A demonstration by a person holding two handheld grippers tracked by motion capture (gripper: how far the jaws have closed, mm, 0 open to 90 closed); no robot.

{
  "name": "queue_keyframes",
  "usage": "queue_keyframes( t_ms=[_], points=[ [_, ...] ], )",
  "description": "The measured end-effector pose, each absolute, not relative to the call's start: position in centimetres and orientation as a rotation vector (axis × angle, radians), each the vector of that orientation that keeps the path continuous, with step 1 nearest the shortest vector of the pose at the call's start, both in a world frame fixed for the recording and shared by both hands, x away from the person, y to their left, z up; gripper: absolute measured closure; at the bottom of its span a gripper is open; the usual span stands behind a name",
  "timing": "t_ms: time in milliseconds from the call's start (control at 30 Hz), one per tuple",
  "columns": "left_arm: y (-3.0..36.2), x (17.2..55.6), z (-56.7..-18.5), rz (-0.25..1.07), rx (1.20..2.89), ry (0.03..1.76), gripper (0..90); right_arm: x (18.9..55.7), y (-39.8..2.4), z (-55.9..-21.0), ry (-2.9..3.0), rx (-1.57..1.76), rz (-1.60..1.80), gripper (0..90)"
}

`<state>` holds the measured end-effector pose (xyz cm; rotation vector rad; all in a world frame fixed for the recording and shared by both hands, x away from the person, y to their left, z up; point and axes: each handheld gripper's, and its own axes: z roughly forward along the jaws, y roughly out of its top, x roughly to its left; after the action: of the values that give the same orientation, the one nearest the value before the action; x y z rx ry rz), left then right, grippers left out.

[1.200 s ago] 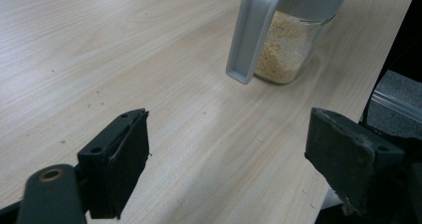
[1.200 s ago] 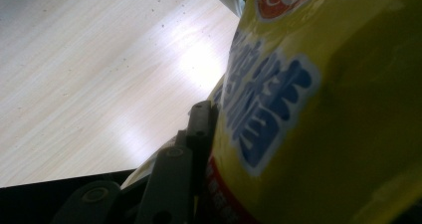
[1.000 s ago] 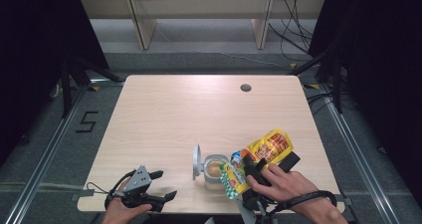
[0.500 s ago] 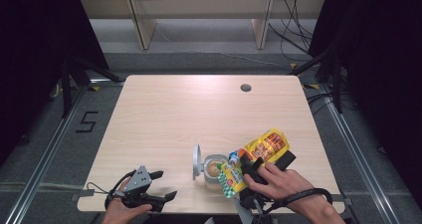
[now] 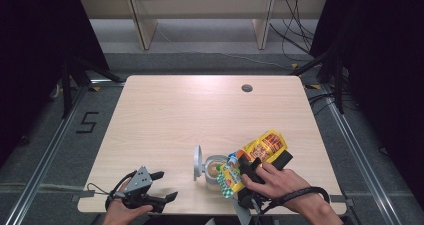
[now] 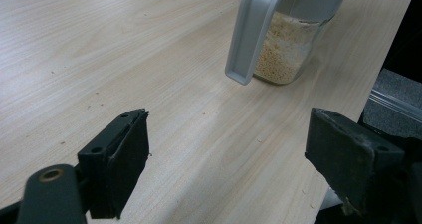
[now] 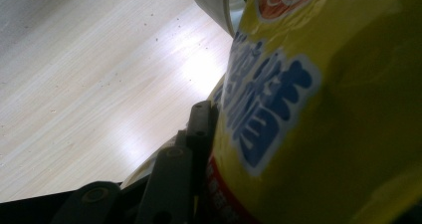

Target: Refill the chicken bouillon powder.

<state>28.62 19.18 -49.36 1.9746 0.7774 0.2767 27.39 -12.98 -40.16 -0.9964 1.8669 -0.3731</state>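
A yellow snack bag (image 5: 257, 152) is clamped between the jaws of the right gripper (image 5: 245, 177), near the front right edge of the wooden table (image 5: 200, 110). In the high view the bag is seen tilted, its lower green-and-white end (image 5: 227, 177) angled down over the mouth of a clear jar (image 5: 216, 171), its upper end raised toward the right. In the right gripper view one black jaw is seen pressed flat against the printed face of the bag (image 7: 323, 109), blue lettering beside it; the other jaw is hidden behind the bag.

The jar is stood upright on the table, just left of the bag. Its grey flip lid (image 5: 198, 161) is swung open and held on edge at the jar's left side. Pale granular contents are seen through the glass in the left gripper view (image 6: 288, 50), with the lid (image 6: 251, 32) hanging down in front.

The left gripper (image 5: 165, 187) is rested low at the front left edge, well apart from the jar. Its jaws are spread wide, with bare tabletop between them and nothing held.
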Motion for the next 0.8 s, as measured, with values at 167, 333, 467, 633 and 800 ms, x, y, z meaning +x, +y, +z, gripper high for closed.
queue_keyframes(
  t_ms=[167, 333, 467, 633, 800],
  points=[
    [19.17, 28.63, -49.34, 0.275, 1.976, 0.777, 16.8, 27.46, -12.89, -40.14, 1.87, -0.996, -0.376, 72.1],
    [19.2, 28.63, -49.32, 0.277, 1.981, 0.777, 16.8, 27.6, -12.59, -40.1, 1.865, -1.022, -0.387, 72.2],
    [19.17, 28.62, -49.33, 0.274, 1.979, 0.775, 16.8, 27.63, -12.52, -40.14, 1.867, -1.024, -0.385, 72.2],
    [19.19, 28.62, -49.32, 0.277, 1.978, 0.776, 16.8, 27.68, -12.46, -40.23, 1.871, -1.012, -0.385, 72.2],
    [19.21, 28.63, -49.32, 0.279, 1.983, 0.775, 16.8, 27.7, -12.39, -40.3, 1.876, -1.009, -0.376, 72.2]
  ],
)
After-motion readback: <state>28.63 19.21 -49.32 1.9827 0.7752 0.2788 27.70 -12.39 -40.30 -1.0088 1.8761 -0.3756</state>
